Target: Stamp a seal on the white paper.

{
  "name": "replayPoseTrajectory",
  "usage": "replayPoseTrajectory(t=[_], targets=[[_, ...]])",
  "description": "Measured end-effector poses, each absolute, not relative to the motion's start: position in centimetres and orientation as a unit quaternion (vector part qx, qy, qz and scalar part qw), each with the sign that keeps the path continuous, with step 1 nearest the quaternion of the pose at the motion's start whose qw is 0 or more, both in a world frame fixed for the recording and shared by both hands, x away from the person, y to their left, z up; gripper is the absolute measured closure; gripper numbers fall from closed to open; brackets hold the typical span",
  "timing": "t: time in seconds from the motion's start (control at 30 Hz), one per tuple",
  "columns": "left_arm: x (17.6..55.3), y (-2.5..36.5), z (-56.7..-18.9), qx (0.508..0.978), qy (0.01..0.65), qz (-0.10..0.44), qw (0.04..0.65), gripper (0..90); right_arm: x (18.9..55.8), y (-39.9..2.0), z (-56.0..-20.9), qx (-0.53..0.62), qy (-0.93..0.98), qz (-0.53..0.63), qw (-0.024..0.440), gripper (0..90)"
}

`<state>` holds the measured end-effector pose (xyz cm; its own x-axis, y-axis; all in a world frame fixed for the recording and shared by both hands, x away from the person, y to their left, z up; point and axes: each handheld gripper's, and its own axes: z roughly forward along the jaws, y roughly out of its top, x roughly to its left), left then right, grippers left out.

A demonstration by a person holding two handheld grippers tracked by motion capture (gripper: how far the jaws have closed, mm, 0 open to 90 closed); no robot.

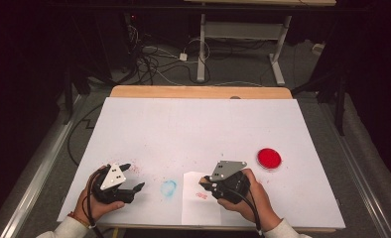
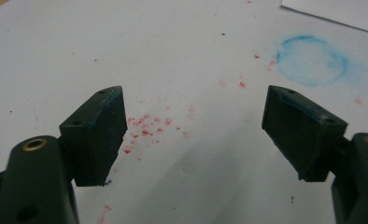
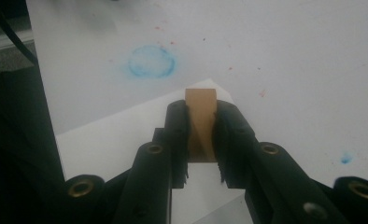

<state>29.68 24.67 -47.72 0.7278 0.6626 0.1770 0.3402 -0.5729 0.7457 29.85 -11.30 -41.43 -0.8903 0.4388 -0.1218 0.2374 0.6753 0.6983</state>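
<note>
My right gripper (image 1: 206, 185) is shut on a small tan wooden block (image 3: 201, 99), which stands upright between the jaws over a white sheet of paper (image 1: 199, 210). A red printed mark (image 1: 201, 195) lies on that sheet just below the gripper. A round red ink pad (image 1: 269, 158) sits on the table to the right of the right hand. My left gripper (image 1: 135, 176) is open at the front left, its jaws wide apart with nothing between them, low over the white table cover (image 2: 182, 56). Blue smears show on its pads (image 2: 105, 100).
A smudged blue ring (image 1: 168, 188) marks the cover between the two grippers. Red specks (image 2: 147, 126) are scattered near the left gripper. The table's wooden far edge (image 1: 201, 92) borders a floor with cables and a desk frame (image 1: 201, 49).
</note>
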Motion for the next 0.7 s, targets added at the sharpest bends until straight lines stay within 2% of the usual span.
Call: replayPoseTrajectory(t=[0.7], targets=[[29.4, 24.5, -47.6, 0.861, 0.28, 0.236, 0.353, 21.5, 30.0, -14.5, -38.8, 0.213, 0.881, 0.374, 0.195, 76.1]])
